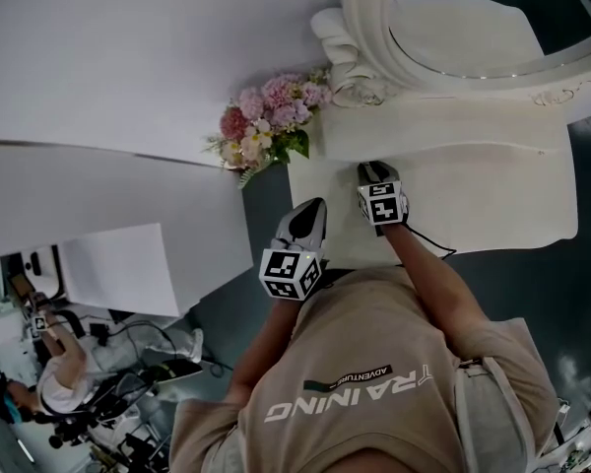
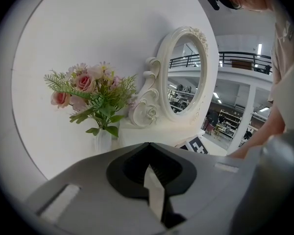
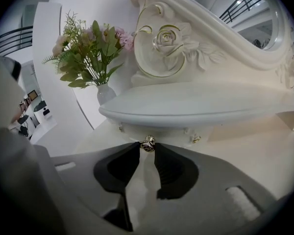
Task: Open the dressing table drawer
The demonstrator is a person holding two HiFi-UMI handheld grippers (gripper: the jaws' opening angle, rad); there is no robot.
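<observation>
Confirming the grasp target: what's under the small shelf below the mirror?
Under the shelf: a metal knob on the drawer front, pinched between the right gripper's jaws. The gripper body covers the rest of the drawer.

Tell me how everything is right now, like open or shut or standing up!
Drawer, looks shut.
Right gripper, shut on the knob.
Left gripper, shut, holding nothing.
Flowers, upright in the vase.
Mirror, standing upright.
</observation>
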